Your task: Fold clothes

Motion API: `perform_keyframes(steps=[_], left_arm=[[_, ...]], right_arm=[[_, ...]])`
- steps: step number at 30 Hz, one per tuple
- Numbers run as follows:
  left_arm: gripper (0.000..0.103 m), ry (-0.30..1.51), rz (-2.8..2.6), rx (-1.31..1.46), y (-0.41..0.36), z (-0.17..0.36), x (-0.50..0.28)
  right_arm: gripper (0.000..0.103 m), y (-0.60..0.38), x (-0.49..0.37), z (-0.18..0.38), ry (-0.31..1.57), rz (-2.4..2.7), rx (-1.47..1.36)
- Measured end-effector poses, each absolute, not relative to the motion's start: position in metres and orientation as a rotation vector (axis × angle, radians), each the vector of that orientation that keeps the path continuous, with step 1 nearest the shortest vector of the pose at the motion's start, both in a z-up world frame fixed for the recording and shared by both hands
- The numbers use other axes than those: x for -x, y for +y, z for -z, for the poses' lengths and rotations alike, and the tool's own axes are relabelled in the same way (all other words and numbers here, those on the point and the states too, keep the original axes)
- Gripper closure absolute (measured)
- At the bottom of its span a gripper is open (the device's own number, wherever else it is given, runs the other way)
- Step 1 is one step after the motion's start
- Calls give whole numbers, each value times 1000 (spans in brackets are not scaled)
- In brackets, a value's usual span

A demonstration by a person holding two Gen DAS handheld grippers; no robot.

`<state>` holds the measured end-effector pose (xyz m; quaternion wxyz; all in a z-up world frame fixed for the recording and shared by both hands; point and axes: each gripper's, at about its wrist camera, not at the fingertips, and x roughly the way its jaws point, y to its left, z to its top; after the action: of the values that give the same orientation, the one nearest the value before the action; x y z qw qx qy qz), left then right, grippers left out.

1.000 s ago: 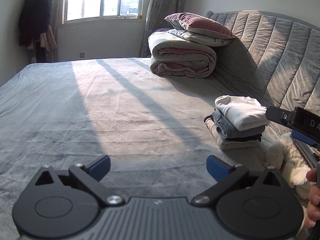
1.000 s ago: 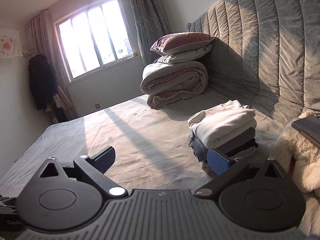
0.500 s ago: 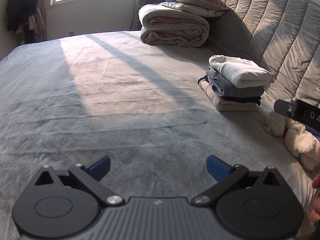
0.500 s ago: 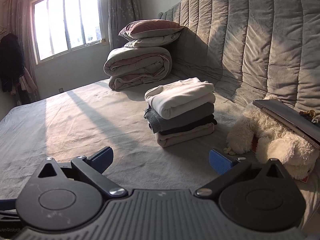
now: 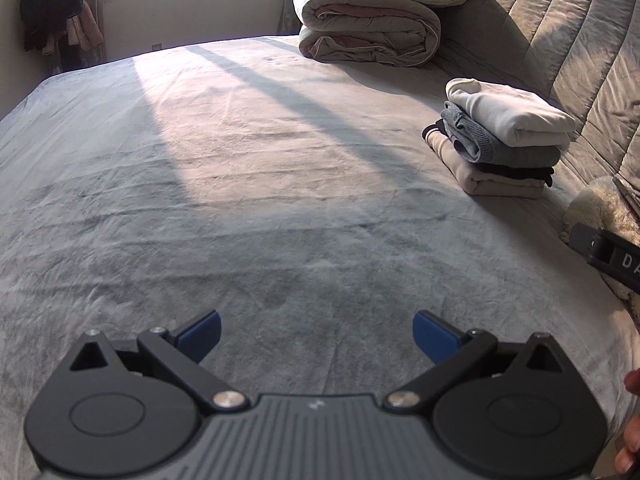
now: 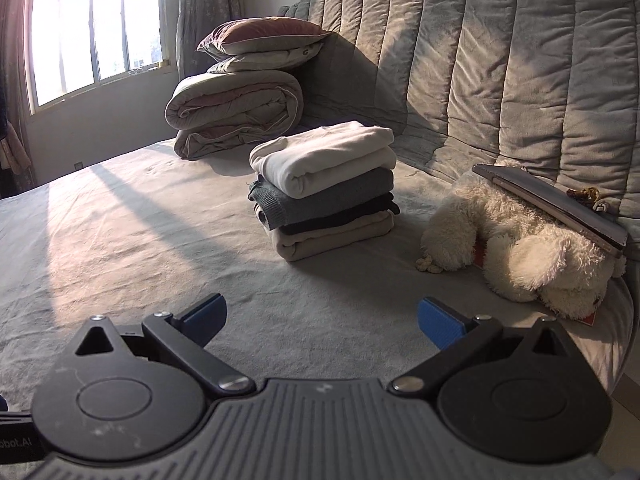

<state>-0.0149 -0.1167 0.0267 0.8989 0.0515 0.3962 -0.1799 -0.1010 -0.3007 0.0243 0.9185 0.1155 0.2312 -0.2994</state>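
A stack of folded clothes (image 5: 500,140) (image 6: 324,196) sits on the grey bed (image 5: 240,184) (image 6: 120,232) near the padded headboard, a white garment on top, then grey, black and beige. My left gripper (image 5: 316,334) hovers open over bare sheet, well short and left of the stack, holding nothing. Empty and open too, my right gripper (image 6: 320,320) hangs in front of the stack. Part of the right gripper's black body (image 5: 608,256) shows at the right edge of the left wrist view.
A rolled quilt (image 5: 368,36) (image 6: 236,112) with pillows (image 6: 264,44) on top lies at the head of the bed. A white plush toy (image 6: 520,248) under a flat dark book or tablet (image 6: 552,204) lies right of the stack. Dark clothes (image 5: 52,4) hang near the window.
Both grippers have tilted down and drawn lower toward the bed; the stack now appears nearer and more central in the right wrist view. Both jaws stayed open.
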Motion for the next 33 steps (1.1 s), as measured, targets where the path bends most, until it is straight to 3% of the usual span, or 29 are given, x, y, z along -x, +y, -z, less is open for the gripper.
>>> perform_keyframes(steps=[8,33], left_arm=[[1,738,405,-105,-122,-41,31],[1,709,414,-100,-126,-47,45]], right_arm=[[0,-310,119,-29,433,672,-259],[0,-302,126,-32,415,683,-214]])
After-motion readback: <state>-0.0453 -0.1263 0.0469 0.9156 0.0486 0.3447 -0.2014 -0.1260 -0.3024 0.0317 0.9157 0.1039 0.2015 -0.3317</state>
